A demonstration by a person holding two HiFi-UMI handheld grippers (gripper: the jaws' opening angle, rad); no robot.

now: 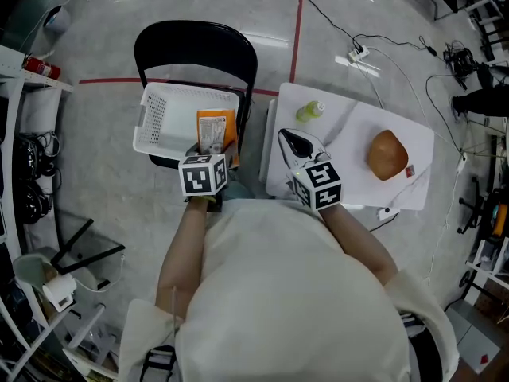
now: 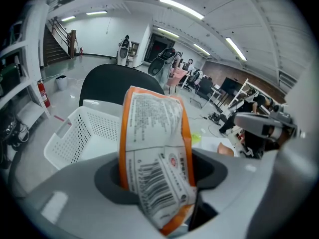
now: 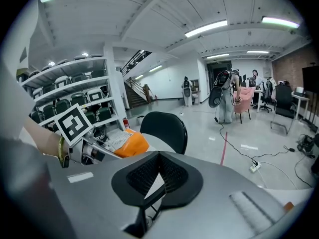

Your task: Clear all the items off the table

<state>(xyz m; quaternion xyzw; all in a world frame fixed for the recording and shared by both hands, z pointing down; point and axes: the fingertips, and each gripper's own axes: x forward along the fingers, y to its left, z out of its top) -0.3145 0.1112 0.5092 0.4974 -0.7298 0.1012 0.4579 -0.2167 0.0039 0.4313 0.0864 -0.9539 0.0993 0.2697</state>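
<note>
An orange snack packet (image 1: 215,129) with a white label sticks up out of my left gripper (image 1: 212,146), whose jaws are shut on its lower end. It hangs over the near right part of a white plastic basket (image 1: 163,116). In the left gripper view the packet (image 2: 154,148) fills the middle, with the basket (image 2: 84,133) behind it. My right gripper (image 1: 289,139) is shut and empty above the near left corner of the white table (image 1: 350,130); its jaws (image 3: 158,176) meet with nothing between them. On the table lie a green bottle (image 1: 310,111) and a round brown bun (image 1: 387,154).
The basket rests on a black chair (image 1: 195,42) left of the table. A small red-marked item (image 1: 410,172) lies by the bun. A power strip (image 1: 358,53) and cables run over the floor behind. Shelving (image 1: 20,86) stands at the left.
</note>
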